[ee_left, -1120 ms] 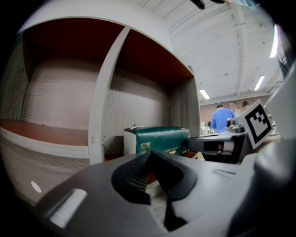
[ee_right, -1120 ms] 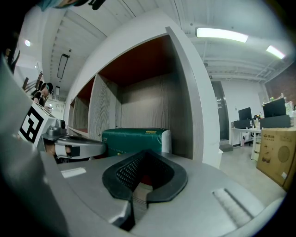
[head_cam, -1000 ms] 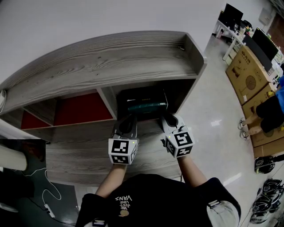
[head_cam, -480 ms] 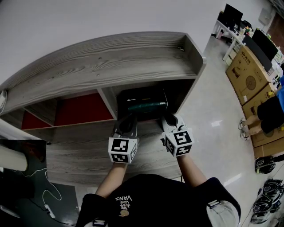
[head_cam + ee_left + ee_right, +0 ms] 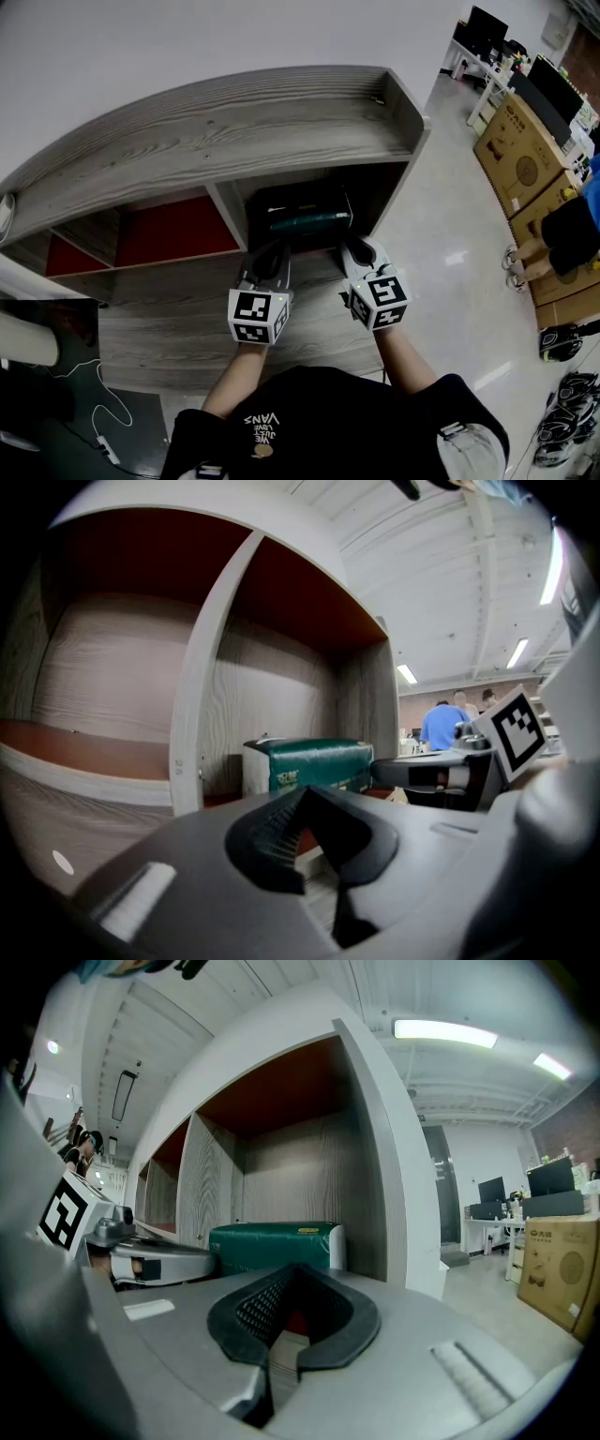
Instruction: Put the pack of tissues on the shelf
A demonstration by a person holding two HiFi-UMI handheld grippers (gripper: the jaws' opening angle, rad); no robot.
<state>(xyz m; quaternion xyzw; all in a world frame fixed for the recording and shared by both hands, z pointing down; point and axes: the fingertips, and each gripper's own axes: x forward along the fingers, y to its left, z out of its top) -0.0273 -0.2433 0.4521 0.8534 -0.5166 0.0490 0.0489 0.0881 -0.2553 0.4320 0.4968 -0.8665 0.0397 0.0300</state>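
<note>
**Item 1. Green plastic-wrapped rectangular pack of tissues (image 5: 309,223).** It lies flat on the floor of the shelf's end compartment. From the left hand-held gripper it is straight ahead. From the right hand-held gripper it is ahead and slightly to the left. It touches neither.

**Item 2. Grey wood-grain shelf unit with red-brown inner panels (image 5: 234,122).** Its open face is turned toward both hand-held grippers. An upright divider stands ahead and to the left of the left one. The end wall stands just to the right of the right one.

**Item 3. Left hand-held gripper (image 5: 271,249).** It is clenched with nothing between the jaws, and sits short of the compartment mouth.

**Item 4. Right hand-held gripper (image 5: 355,249).** It is likewise clenched and empty, side by side with the left and near it.

**Handling note (judgement).**
- The pack appears placed, so what is left is a check of its seating and a clean withdrawal.
- Draw both tools straight back along their own lines, with the jaws kept together.
- Avoid any sideways swing: the divider and end wall flank the opening closely, and a nudge could skew the pack.
- If the pack's near edge overhangs the shelf lip (not clear here), press it deeper with the closed tips, evenly from both sides, rather than re-gripping the soft wrapper.
</note>
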